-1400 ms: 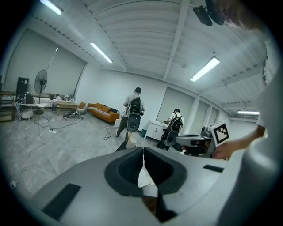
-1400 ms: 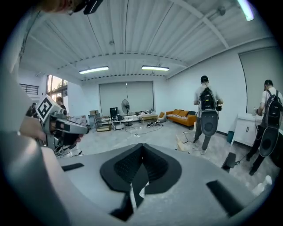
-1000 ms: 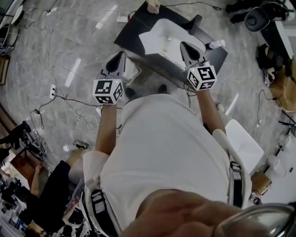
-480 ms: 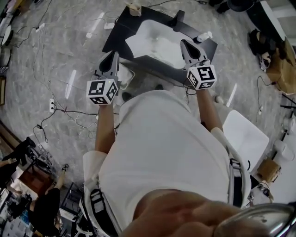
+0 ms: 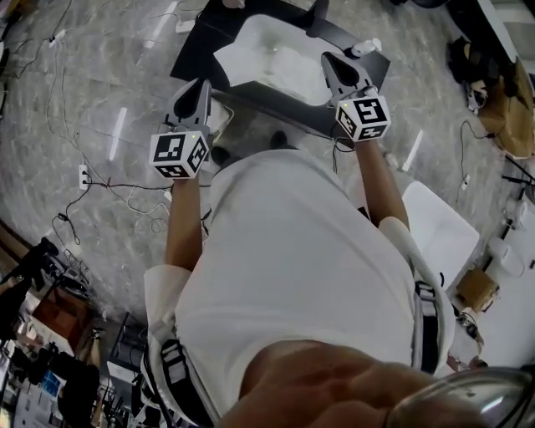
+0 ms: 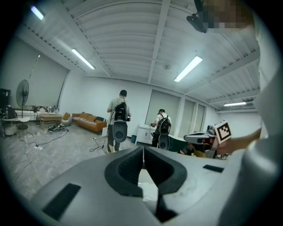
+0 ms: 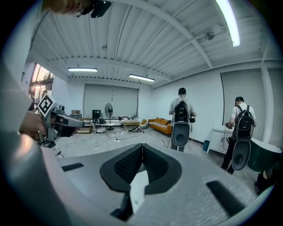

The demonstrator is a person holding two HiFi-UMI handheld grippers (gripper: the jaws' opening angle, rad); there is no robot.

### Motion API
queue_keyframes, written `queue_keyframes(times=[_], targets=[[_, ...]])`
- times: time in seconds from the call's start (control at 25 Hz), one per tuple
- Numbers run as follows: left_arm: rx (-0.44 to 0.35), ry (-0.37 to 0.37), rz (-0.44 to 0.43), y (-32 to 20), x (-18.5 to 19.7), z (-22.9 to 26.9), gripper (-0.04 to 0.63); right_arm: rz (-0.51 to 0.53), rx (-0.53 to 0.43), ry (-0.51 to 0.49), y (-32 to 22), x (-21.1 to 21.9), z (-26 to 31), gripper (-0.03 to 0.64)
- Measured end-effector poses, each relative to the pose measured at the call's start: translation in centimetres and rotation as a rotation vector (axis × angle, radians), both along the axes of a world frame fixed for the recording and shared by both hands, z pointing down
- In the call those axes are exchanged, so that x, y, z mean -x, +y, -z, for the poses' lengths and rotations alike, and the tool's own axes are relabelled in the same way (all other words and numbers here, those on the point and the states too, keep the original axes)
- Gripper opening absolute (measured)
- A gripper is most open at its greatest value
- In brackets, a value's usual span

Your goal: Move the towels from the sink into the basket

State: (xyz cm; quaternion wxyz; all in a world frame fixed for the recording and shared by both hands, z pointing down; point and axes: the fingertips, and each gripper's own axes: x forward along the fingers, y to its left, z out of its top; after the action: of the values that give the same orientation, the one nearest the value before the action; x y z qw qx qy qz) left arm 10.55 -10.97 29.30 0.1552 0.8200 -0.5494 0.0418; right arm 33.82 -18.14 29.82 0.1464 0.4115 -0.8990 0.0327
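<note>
White, crumpled towels (image 5: 284, 65) are seen lying in the smooth white sink (image 5: 251, 25) set in the black table (image 5: 194, 54), with none yet moved to what seems the pale basket (image 5: 221, 119) beside it. The left tongs (image 5: 202, 82) and right tongs (image 5: 328, 57) are shown closed, nothing gripped, near the table's front edge.

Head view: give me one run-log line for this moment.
left gripper: shut, empty | right gripper: shut, empty | towels: in sink
</note>
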Motion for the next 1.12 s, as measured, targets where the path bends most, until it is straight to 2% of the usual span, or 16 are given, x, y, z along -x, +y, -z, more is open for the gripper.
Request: queue_keyframes(times=[0.12, 0.28, 0.4, 0.72, 1.0, 1.12], targets=[[0.03, 0.002, -0.004, -0.4, -0.9, -1.4, 0.011, 0.041, 0.065, 0.04, -1.2, 0.0, -2.5, 0.035], [0.077, 0.008, -0.002, -0.6, -1.9, -4.1, 0.011, 0.066, 0.221, 0.039, -2.4, 0.5, -8.5, 0.096], [0.12, 0.011, 0.0, -1.1, -2.5, -6.9, 0.009, 0.061, 0.326, 0.058, -3.6, 1.1, -14.4, 0.167], [0.225, 0.02, -0.004, -1.0, -4.3, -14.0, 0.009, 0.069, 0.568, 0.191, -5.4, 2.5, -31.9, 0.36], [0.32, 0.045, 0.028, 0.1, -3.9, -19.4, 0.009, 0.1, 0.785, 0.289, -5.0, 3.4, -45.4, 0.508], [0.345, 0.052, 0.044, 0.4, -2.9, -21.6, 0.009, 0.112, 0.831, 0.333, -5.1, 3.9, -49.4, 0.547]])
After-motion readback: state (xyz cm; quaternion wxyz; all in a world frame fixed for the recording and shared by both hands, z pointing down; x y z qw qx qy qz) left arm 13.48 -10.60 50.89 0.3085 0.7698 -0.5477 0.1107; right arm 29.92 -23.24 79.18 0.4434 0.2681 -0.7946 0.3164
